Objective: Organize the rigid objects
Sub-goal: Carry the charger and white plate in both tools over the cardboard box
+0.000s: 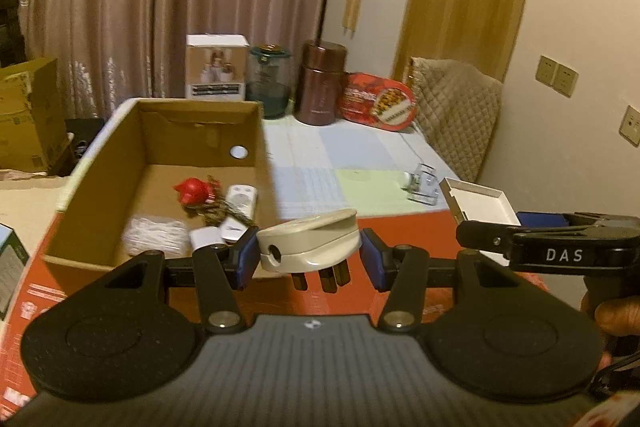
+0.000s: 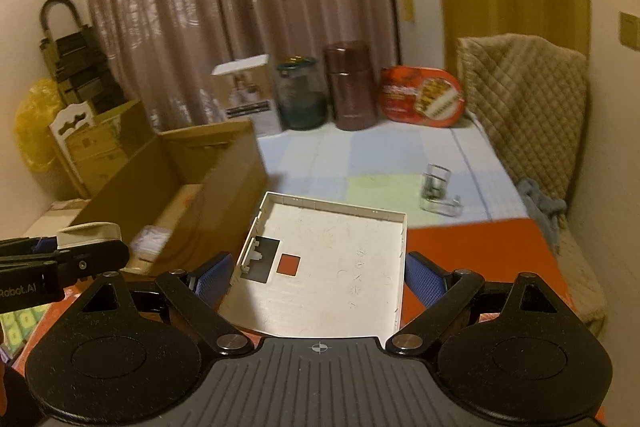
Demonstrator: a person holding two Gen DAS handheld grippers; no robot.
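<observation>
1. Fingers of the left gripper (image 1: pixel 308 255), seen from the left wrist, are drawn close together, and their blue pads (image 1: pixel 248 257) press on both sides of a cream wall plug (image 1: pixel 310 245).
2. Dark prongs hang from the underside of the plug, which is held clear of the red sheet (image 1: pixel 420 239) lying on the near part of the table.
3. Just beyond the plug stands an open cardboard box (image 1: pixel 160 131) at the table's left edge. Inside lie a red toy (image 1: pixel 194 191), a white remote (image 1: pixel 240 201), a white bundle (image 1: pixel 154 237) and a small white block (image 1: pixel 206 239).
4. Along the far edge of the table stand a white carton (image 1: pixel 216 67), a glass jar (image 1: pixel 269 79), a brown canister (image 1: pixel 322 83) and a red tin (image 1: pixel 378 103).
5. At the right of this view the other gripper's black arm reaches in beside a white tray (image 1: pixel 480 205).
6. From the right wrist, the right gripper (image 2: pixel 320 277) has its fingers spread wide, one blue pad (image 2: pixel 424 283) on each side of the white tray (image 2: pixel 340 267).
7. That tray is shallow and square, with a cut-out showing the red sheet (image 2: pixel 480 247) below.
8. The pads sit against the tray's side walls; the tray looks held.
9. A clear plastic piece (image 2: pixel 438 189) lies on the pale cloth (image 2: pixel 360 155) further back, well apart from the tray.
10. The cardboard box (image 2: pixel 180 179) is to the left, with the left gripper and its plug (image 2: pixel 90 231) at the left edge of the view.
</observation>
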